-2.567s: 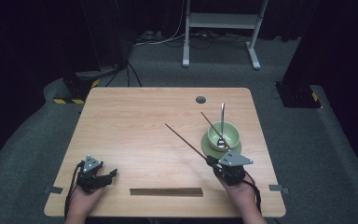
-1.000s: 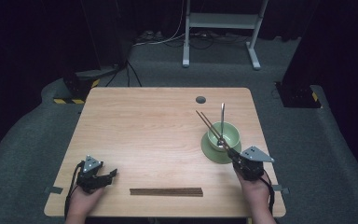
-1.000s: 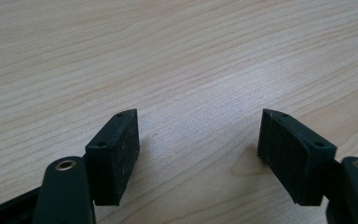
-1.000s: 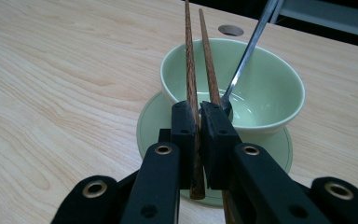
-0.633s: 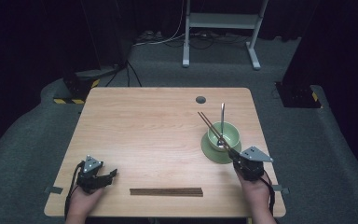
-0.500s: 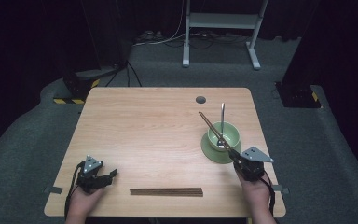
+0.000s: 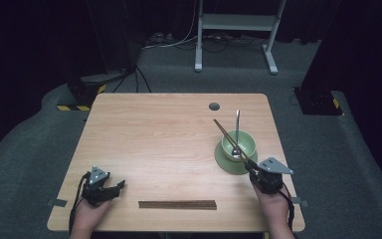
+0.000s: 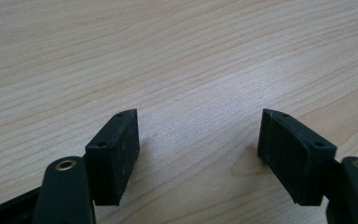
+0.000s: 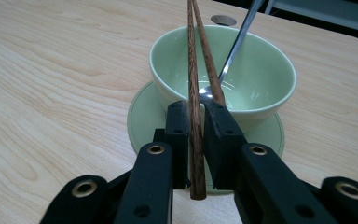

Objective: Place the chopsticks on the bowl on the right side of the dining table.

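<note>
While the right tongs [image 9: 195,122] gripped them: a pair of brown chopsticks [image 9: 192,70] sat pinched between the two jaws, reaching up over the green bowl [image 7: 238,144].
Landmark: the bowl stood on its green saucer [image 7: 222,162], a metal spoon [image 7: 237,130] leaning inside it.
Chopsticks' place: slanted across the bowl's rim, tips past its far left side, butt ends at the near right.
Progress: judged nearly placed, since the chopsticks were over the bowl but not yet let go; a second pair of chopsticks [image 7: 177,204] lay on the surface [image 7: 154,134], near and left of the bowl, untouched.
Right hand [image 7: 272,206]: near and right of the bowl, tongs pointed toward it.
Left tongs [image 7: 110,188]: jaws wide apart and holding nothing, resting low, well left of the bowl.
</note>
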Tool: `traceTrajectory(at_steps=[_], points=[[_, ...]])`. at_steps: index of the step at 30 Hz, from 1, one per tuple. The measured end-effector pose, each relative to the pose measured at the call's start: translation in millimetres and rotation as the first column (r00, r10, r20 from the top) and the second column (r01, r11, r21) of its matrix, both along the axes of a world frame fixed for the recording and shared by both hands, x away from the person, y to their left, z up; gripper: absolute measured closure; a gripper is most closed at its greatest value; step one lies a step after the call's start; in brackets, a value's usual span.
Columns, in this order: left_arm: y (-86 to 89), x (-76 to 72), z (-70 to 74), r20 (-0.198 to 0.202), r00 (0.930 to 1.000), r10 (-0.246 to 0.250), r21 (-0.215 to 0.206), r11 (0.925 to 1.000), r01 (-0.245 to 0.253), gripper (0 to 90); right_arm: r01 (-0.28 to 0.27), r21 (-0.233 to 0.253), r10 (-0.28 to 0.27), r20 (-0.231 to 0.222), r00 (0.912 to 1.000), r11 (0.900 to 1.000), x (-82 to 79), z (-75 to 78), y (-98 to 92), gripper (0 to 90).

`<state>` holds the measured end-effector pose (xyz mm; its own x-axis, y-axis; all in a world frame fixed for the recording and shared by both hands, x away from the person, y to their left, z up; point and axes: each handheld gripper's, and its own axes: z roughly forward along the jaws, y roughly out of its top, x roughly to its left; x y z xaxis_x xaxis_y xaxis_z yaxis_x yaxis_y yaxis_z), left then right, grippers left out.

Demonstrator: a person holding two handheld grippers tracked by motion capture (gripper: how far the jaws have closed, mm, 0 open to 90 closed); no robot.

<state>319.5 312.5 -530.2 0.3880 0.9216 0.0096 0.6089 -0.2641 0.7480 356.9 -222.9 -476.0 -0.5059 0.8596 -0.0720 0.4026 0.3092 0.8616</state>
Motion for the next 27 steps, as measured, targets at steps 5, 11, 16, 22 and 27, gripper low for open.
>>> traceTrajectory(at_steps=[5,11,16,22,27], points=[[0.1,0.1,-0.1,0.000,1.0000,0.001,-0.003,1.0000,-0.001,29.2,-0.006,0.000,0.006,0.007,1.0000,1.000,-1.0,1.1,2.1,77.7],[-0.2,-0.1,-0.1,0.003,1.0000,0.000,0.000,1.0000,0.000,29.2,-0.006,0.006,0.006,0.030,0.9995,1.000,-3.6,7.4,2.8,72.5],[-0.3,-0.3,-0.1,0.004,1.0000,-0.001,0.001,1.0000,0.001,29.4,0.044,0.007,-0.044,0.058,0.9973,0.999,-6.4,10.3,-0.7,51.2],[0.1,0.0,-0.1,0.000,1.0000,0.001,-0.003,1.0000,-0.001,29.2,0.069,0.020,-0.070,0.012,0.9975,0.997,-4.2,-2.4,-5.5,45.2],[0.3,0.3,0.0,-0.005,1.0000,0.000,-0.007,1.0000,0.000,29.2,0.057,0.007,-0.057,-0.007,0.9984,0.998,-1.9,-9.9,-5.0,52.7]])
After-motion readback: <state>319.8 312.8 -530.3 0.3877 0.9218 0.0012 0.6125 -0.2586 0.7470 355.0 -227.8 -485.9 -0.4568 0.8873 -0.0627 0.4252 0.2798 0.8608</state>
